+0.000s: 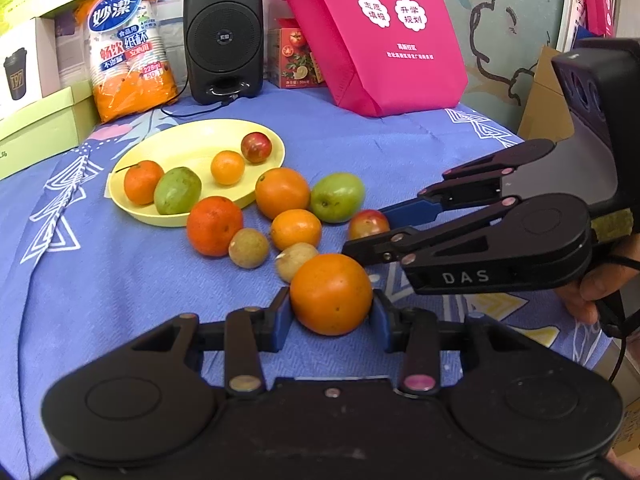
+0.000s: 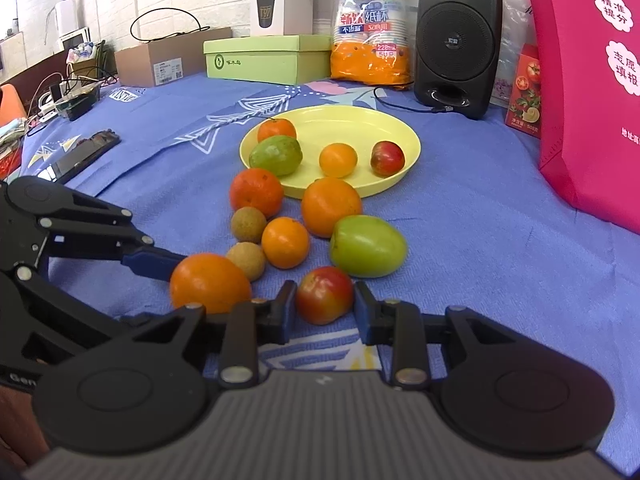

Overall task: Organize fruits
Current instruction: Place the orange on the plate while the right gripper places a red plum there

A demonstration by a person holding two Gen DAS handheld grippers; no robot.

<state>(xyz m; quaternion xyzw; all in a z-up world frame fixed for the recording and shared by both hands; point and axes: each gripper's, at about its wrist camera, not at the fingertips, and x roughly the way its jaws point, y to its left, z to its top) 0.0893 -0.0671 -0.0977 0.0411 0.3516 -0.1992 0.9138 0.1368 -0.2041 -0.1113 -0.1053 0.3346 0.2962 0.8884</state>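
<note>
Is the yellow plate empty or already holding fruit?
Holding fruit: the yellow plate carries four pieces, with eight more on the blue cloth.

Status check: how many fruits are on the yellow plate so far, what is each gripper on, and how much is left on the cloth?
Done: four fruits sit on the yellow plate. In hand: the left gripper brackets a large orange, and the right gripper brackets a red-green fruit; both look closed on them, still low at the cloth. Left: six more fruits on the blue cloth, including the green one.
</note>
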